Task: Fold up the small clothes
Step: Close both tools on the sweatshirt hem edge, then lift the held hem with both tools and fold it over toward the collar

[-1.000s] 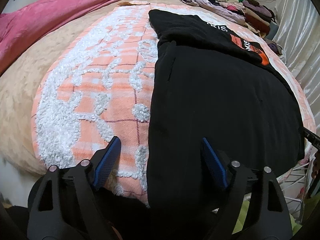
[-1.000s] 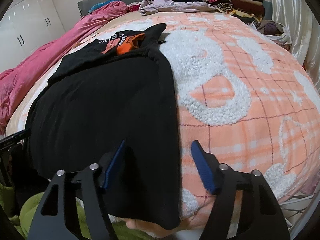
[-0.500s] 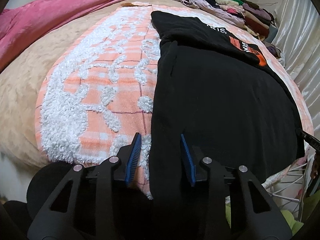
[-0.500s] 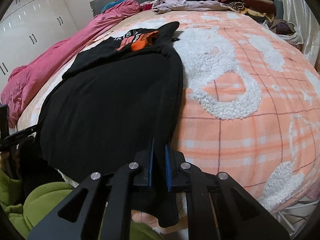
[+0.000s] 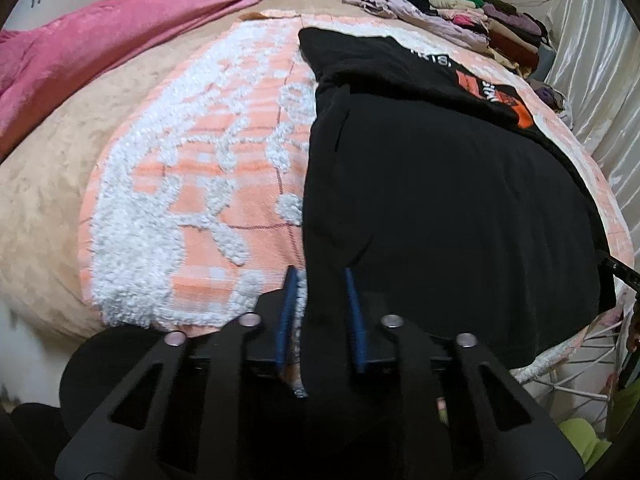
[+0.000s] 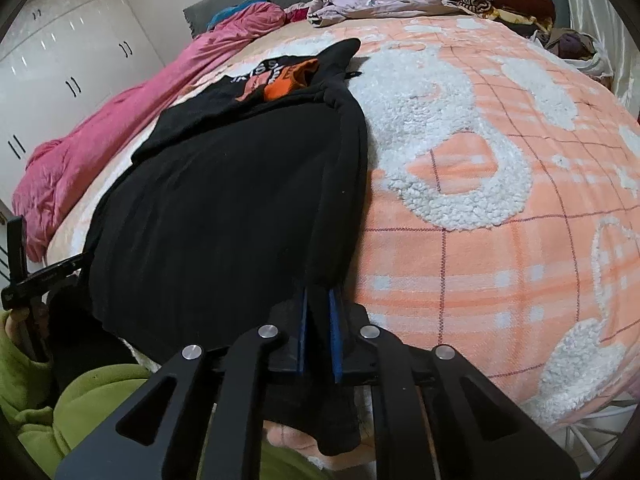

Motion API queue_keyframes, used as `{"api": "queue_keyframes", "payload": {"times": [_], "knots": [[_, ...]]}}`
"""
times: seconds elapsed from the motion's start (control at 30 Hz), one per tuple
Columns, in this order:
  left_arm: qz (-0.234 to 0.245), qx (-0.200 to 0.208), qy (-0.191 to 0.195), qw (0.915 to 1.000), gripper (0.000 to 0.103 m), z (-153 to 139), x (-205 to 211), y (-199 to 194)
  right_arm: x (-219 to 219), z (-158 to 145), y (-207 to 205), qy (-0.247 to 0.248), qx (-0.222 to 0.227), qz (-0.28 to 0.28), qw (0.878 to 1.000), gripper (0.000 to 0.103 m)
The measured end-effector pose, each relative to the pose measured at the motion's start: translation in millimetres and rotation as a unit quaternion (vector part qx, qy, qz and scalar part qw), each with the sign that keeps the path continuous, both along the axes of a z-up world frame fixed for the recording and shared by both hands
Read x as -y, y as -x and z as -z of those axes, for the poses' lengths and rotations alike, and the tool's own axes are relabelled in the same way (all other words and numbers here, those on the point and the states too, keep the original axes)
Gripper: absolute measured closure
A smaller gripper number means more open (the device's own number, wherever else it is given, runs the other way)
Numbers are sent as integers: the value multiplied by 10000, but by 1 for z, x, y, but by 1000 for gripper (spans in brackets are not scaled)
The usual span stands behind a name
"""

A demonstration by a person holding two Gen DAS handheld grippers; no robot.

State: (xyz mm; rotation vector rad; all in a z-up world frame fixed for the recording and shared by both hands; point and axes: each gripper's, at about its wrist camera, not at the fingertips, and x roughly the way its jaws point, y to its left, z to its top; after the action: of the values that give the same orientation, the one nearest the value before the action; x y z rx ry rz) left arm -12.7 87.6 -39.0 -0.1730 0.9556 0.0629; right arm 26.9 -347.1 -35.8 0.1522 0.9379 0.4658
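A black garment [image 5: 440, 200] with an orange and white print [image 5: 492, 96] lies spread lengthwise on the orange and white blanket [image 5: 192, 184]. My left gripper [image 5: 320, 276] sits at the garment's near left corner. Its jaws are closing, with the black hem and a sliver of blanket between the blue pads. In the right wrist view the same garment [image 6: 224, 208] runs away from me, its print [image 6: 280, 80] at the far end. My right gripper [image 6: 319, 292] is shut on its near right corner, and a flap of black cloth hangs below the fingers.
A pink quilt [image 5: 100, 52] lies along the bed's left side. Folded clothes [image 5: 500, 20] and a crumpled lilac piece [image 6: 360, 4] are piled at the head. A pale curtain [image 5: 592, 60] hangs on the right, white wardrobe doors [image 6: 60, 60] stand at the left. A green sleeve [image 6: 80, 400] is below.
Both grippers have closed from wide open onto the garment's near corners, the right one first. The cameras have dipped slightly toward the bed edge.
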Motion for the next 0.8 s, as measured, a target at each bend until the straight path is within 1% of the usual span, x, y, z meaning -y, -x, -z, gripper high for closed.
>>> {"api": "queue_keyframes", "payload": {"times": [0.1, 0.13, 0.27, 0.4, 0.47, 0.57, 0.63, 0.8], "knots": [[-19, 146, 255, 9996, 99, -10, -8, 2, 4, -12, 1, -147, 160, -27, 9998, 95], [22, 271, 448, 9986, 99, -17, -11, 4, 5, -16, 1, -199, 213, -18, 9996, 95], [129, 614, 440, 9971, 99, -43, -8, 5, 9, -31, -5, -410, 357, 24, 9985, 95], [59, 821, 635, 9946, 99, -61, -17, -5, 10, -48, -20, -667, 563, 81, 9962, 96], [-39, 896, 654, 9938, 99, -68, -24, -17, 12, -56, -32, -815, 654, 158, 9944, 96], [-140, 1006, 779, 9918, 99, -77, -34, -34, 11, -73, -55, -860, 914, 278, 9917, 96], [-206, 1079, 808, 9907, 99, -84, -38, -51, 9, -81, -71, -924, 1001, 318, 9902, 96], [-286, 1130, 676, 9909, 99, -90, -40, -91, -3, -94, -113, -801, 1186, 400, 9889, 95]]}}
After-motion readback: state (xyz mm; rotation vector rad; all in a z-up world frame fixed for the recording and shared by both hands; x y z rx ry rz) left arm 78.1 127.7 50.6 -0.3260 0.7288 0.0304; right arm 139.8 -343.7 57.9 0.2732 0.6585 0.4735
